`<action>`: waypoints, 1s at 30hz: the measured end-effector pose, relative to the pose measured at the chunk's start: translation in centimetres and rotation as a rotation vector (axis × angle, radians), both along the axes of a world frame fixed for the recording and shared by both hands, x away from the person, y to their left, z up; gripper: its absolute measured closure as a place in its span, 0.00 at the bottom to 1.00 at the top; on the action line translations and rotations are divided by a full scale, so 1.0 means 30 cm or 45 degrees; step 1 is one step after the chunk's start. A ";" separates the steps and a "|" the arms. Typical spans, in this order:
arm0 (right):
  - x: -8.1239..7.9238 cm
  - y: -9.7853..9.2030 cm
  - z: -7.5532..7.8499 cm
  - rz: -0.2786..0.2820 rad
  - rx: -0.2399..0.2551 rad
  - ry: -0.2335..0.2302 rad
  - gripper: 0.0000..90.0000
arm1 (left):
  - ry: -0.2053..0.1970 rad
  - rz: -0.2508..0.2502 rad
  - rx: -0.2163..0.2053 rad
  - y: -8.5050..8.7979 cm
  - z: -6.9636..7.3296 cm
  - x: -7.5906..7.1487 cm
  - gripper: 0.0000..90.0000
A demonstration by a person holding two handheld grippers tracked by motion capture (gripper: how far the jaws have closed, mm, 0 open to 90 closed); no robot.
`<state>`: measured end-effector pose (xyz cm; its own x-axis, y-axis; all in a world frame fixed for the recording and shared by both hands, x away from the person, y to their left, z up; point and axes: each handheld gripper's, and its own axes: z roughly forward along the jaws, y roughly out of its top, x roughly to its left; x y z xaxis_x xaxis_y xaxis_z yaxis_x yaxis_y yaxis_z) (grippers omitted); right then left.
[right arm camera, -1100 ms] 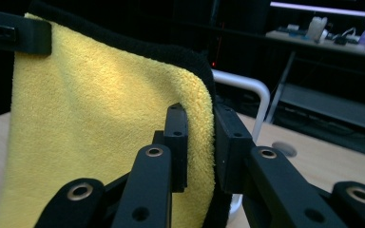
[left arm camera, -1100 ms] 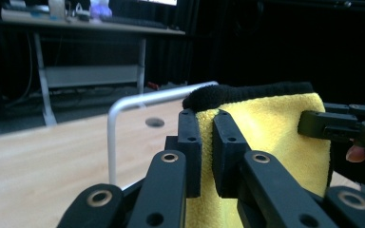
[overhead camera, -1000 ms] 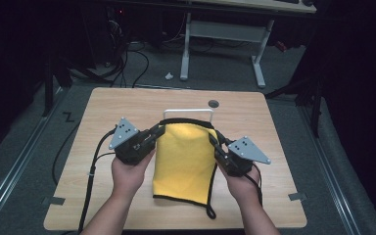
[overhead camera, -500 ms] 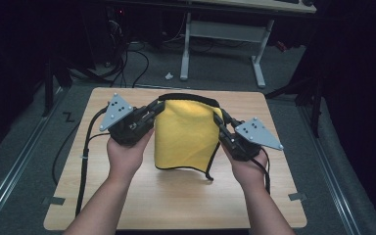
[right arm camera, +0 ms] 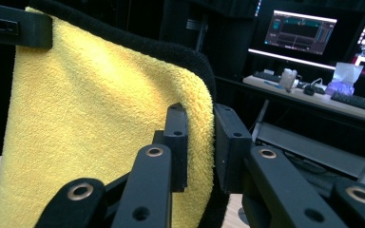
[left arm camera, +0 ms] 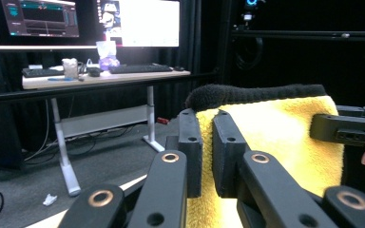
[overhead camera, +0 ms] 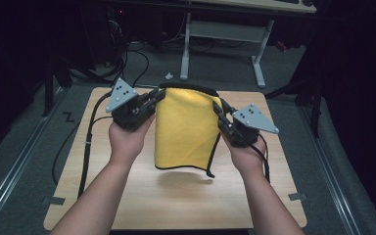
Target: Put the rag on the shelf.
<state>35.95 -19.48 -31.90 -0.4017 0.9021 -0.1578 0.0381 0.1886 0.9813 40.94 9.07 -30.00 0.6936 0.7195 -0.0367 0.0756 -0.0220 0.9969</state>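
Observation:
A yellow cloth (overhead camera: 186, 127) with black edging hangs above the wooden table (overhead camera: 176, 205), its lower hem clear of the top. My left gripper (overhead camera: 159, 95) is shut on the cloth's upper left corner. In the left gripper view its jaws (left arm camera: 206, 152) pinch the yellow cloth (left arm camera: 275, 137) just under the black hem, and the right gripper (left arm camera: 347, 130) shows at the far corner. My right gripper (overhead camera: 218, 107) is shut on the upper right corner. In the right gripper view its jaws (right arm camera: 200, 142) close over the cloth's (right arm camera: 100, 104) black-edged side.
A white-legged desk (overhead camera: 225, 32) stands beyond the table, with cables (overhead camera: 127, 54) and a white scrap (overhead camera: 168, 76) on the floor near it. Lit monitors (left arm camera: 138, 21) and a keyboard (left arm camera: 140, 68) sit on a desk farther off.
Both hands have risen and carried the cloth up and away from me. It lay draped on the table a second ago and now hangs free above it.

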 end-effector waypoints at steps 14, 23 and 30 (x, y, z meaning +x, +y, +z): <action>0.229 -0.009 0.017 -0.032 -0.015 0.054 0.87 | 0.019 0.098 0.062 -0.039 -0.004 0.220 0.93; 0.362 -0.012 0.037 -0.042 -0.068 0.065 0.87 | 0.016 0.133 0.103 -0.049 0.011 0.317 0.92; 0.417 -0.009 0.040 -0.046 -0.134 0.057 0.86 | 0.027 0.171 0.163 -0.055 -0.008 0.374 0.92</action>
<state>48.47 -19.76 -30.71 -0.3783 0.8953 -0.2350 0.0902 0.2883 0.9533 52.16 7.42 -30.23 0.5907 0.8055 0.0471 0.1075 -0.1365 0.9848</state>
